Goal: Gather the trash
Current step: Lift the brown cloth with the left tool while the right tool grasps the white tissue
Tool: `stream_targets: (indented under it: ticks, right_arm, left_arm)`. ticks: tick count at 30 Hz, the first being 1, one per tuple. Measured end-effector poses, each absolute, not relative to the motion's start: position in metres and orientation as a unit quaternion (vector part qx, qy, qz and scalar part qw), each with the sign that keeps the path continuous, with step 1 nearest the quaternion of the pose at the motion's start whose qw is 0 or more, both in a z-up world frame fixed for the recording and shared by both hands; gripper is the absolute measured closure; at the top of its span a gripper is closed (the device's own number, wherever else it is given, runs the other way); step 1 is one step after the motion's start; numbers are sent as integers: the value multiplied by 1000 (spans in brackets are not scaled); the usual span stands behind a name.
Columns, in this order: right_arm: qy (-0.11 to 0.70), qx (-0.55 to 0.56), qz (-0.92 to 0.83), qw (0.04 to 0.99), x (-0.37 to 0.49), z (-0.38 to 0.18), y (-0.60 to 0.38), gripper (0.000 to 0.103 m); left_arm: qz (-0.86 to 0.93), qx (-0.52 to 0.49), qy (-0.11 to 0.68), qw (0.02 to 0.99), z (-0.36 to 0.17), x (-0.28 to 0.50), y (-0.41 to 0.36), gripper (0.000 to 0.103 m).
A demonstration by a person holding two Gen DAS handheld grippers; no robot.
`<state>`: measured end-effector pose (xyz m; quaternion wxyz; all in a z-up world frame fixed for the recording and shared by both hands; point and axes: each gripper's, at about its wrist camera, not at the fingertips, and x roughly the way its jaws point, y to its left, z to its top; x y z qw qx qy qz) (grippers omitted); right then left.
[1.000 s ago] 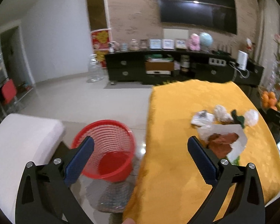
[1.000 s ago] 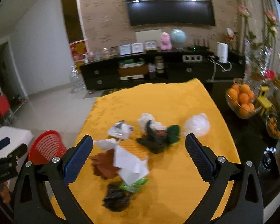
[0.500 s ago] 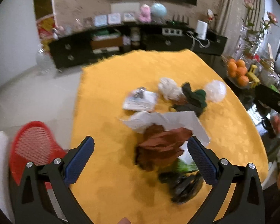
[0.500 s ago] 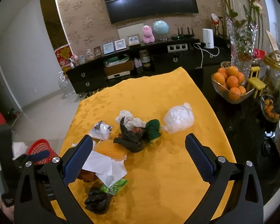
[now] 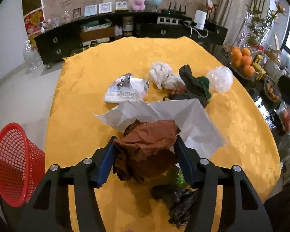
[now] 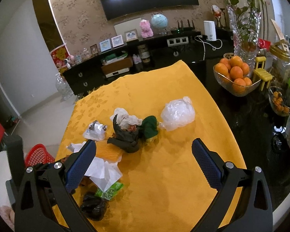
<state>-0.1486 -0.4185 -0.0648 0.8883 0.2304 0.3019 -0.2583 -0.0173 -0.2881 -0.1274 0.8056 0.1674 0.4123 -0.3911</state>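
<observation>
1. Since one second ago, the left gripper (image 5: 145,154) has swung from above the red mesh basket (image 5: 13,164) to the trash pile, and its jaws have narrowed from wide apart to clamped on the brown crumpled paper (image 5: 147,147). The right gripper (image 6: 143,166) has drifted rightward over the worktop (image 6: 164,183), jaws wide apart and empty.
2. Location of the held item: the brown crumpled paper sits between the blue pads, resting partly on the white paper sheet (image 5: 183,116) at the near edge of the yellow-clothed worktop.
3. Procedure, as judged from this view:
   - Maintain clamp pressure; creased paper compresses and may slip.
   - Lift vertically first, so the white paper sheet is not dragged along.
   - Carry left to the red mesh basket, which stands on the floor beside the worktop, and release over its mouth.
4. Remaining items, left to right:
   - flat printed wrapper (image 5: 125,90), glossy film;
   - white wadded tissue (image 5: 164,75), soft and irregular;
   - dark green and black bundle (image 5: 193,87), limp;
   - clear plastic ball (image 5: 220,79), crinkled and translucent.
5. Nearest the camera lies a black crumpled bag (image 5: 176,199), thin and shiny.
</observation>
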Motion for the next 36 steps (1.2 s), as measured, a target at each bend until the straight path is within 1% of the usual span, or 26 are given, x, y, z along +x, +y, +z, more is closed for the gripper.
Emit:
stream_targets:
  ticks: [1,4,14,17,21,28,31,33,36]
  right_arm:
    - [302,229,-257,889,-147,-65,-417,7]
    - [302,224,-252,892,-144,-64,-412,7]
    - [310,180,-210,909,-121,-68,-382,7]
    - [327,182,-182,909,-107,-79,-373,7]
    - [367,181,-157,899,-84,-103,-363,7]
    - [412,182,-156,879,-61,-138,-361,7]
    - [424,183,-152,874,-56,-146,-360,13]
    - [429,183,-148,872,-54,-150,-360,21]
    - [439,183,-137,869,-50,-157,-359,43]
  left_arm:
    - [-393,166,411,806,-125,-17,-286,51]
    - [-391,163,399,813,-115,-17,-277,53]
    - [-372,132,357,847,-65,-10,-223,53]
    - [-358,125,338,862,-48,-7,-205,53]
    - [-341,122,318,876,-34,-3,-186,53]
    - [-326,102,322,883,-35,7,-162,53]
    - [-320,98,324,885,-39,9,-158,53]
    - [-319,96,326,885,-41,10,-155,53]
    - [-315,91,331,885,-44,13,-150,53]
